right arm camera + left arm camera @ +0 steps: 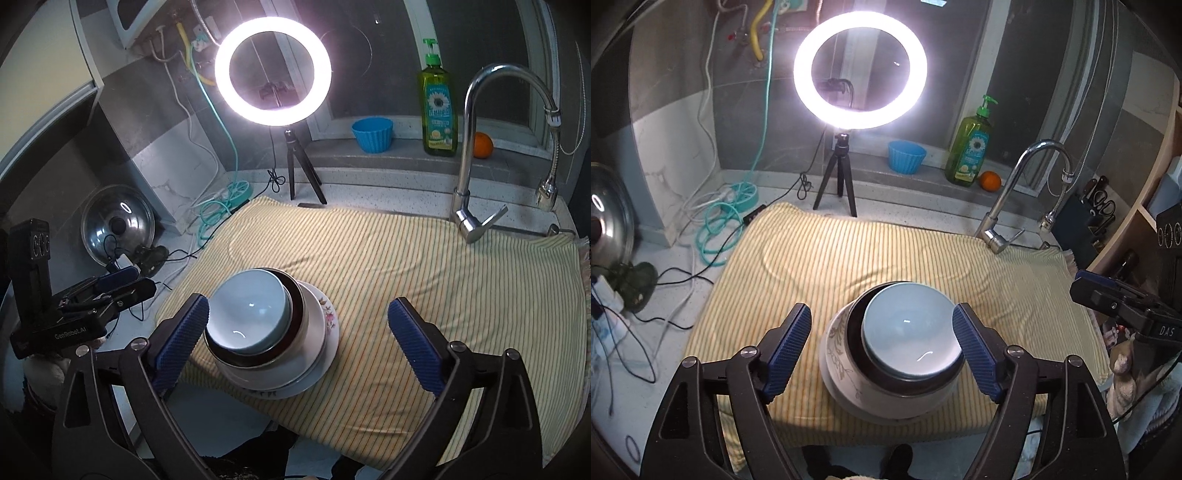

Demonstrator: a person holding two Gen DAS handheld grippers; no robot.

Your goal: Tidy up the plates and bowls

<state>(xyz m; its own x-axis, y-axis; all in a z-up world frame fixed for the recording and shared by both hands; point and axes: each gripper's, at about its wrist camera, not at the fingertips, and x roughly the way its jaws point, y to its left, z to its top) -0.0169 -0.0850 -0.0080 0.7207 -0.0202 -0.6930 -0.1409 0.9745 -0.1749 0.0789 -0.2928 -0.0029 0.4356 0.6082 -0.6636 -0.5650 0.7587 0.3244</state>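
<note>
Both my grippers, left (pixel 882 350) and right (pixel 299 343), hang wide open, empty, above the stacked bowls (pixel 908 328) near the striped cloth's (pixel 849 258) front edge.

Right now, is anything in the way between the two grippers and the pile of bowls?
Nothing visible is. The left hand-held gripper hangs open over the light blue bowl topping the stack, jaws either side, not touching. The right hand-held gripper is open too, beside the stack on the striped cloth.
</note>
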